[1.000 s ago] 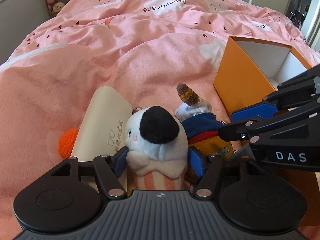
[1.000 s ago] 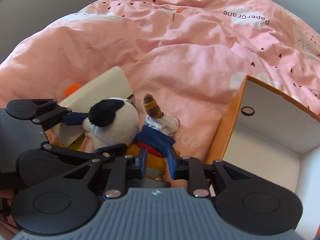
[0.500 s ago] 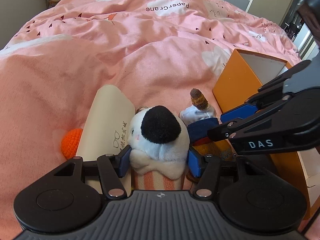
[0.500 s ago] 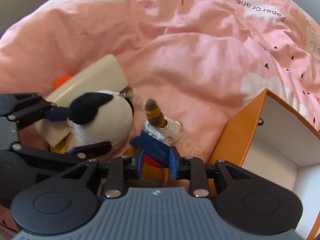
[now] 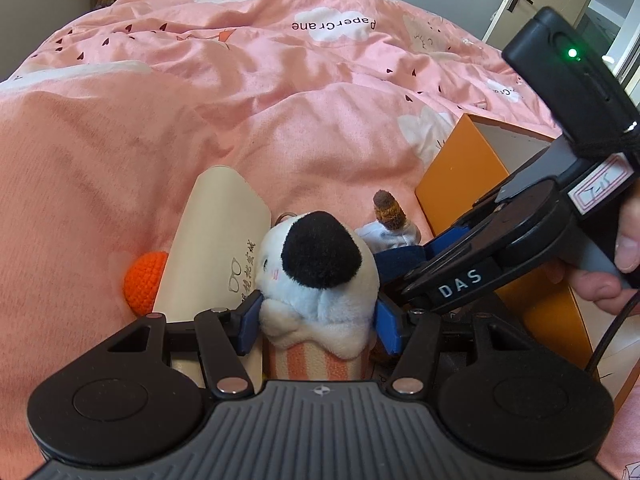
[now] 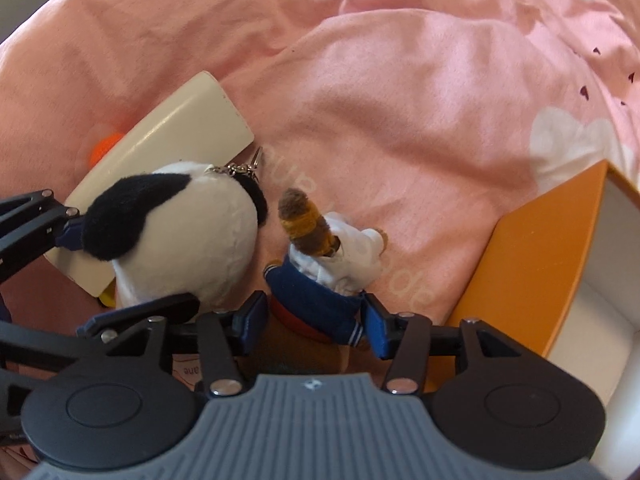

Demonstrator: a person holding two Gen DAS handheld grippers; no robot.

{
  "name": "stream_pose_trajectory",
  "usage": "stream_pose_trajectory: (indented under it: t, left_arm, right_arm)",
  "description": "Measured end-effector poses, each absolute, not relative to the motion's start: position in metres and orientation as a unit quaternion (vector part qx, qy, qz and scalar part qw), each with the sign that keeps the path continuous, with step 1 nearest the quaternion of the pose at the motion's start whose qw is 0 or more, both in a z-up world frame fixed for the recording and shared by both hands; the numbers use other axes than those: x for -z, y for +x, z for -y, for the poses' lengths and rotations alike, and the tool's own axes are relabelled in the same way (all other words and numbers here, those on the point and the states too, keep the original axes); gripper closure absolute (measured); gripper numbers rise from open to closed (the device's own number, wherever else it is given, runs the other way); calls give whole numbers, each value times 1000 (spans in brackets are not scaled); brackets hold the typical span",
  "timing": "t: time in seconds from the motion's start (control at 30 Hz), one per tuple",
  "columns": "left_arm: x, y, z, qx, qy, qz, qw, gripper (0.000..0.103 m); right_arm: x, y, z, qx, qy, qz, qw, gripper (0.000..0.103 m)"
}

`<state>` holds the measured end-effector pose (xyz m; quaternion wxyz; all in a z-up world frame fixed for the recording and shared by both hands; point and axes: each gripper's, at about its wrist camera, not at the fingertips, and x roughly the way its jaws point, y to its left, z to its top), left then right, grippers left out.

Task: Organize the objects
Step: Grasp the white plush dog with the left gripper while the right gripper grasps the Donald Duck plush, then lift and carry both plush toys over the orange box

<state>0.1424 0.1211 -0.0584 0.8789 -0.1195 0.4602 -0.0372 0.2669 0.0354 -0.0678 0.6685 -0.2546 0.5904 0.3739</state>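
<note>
Left wrist view shows our left gripper closed on the plush, a white toy with a black patch; both blue pads press its sides at lower centre of the frame. Its jaws closed a little within the last second. The plush leans on a cream case that lies to its left, and an orange ball peeks out from under the case's left edge. All of it rests on the pink duvet.

At right of that frame, our right gripper comes in, held by a hand at the right edge. Behind it stands the orange box, open at the top with a white inside.

Right wrist view shows the right gripper with its jaws partly apart around the doll, a small figure with a blue collar, white top and brown hair. The jaws have just been opening. The doll sits between the pads; we see a slight gap at each, so it looks released rather than pinched. The doll lies at lower centre, just right of the plush, with the box at the right edge, near but apart.
</note>
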Motion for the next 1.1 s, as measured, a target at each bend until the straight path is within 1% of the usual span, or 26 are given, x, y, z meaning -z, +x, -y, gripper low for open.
stream_pose_trajectory:
  t: [0.03,0.1,0.17,0.33,0.63,1.1]
  left_arm:
    - [59,143,-121,37,-119,-460,879,37]
    - [58,142,-121,37,-118,-460,879,37]
    - [59,142,-121,38,-117,-460,880,37]
    - [58,142,-121,37,-121,-457,880,37]
    - [48,140,-132,26,-197,-442,875,38]
    - [-18,112,-103,-17,-164,-382,909,38]
  right_arm:
    - [70,267,-35,-372,-249,-594,669,47]
    - [72,268,-33,-370,-236,-595,673,49]
    - [70,267,-30,-371,-228,-590,680,55]
    - [52,254,-22,-377,-219,-566,699,61]
    - [17,231,-22,-356,-220,-482,770,63]
    - [-50,186,4,-339,-176,-385,840,63]
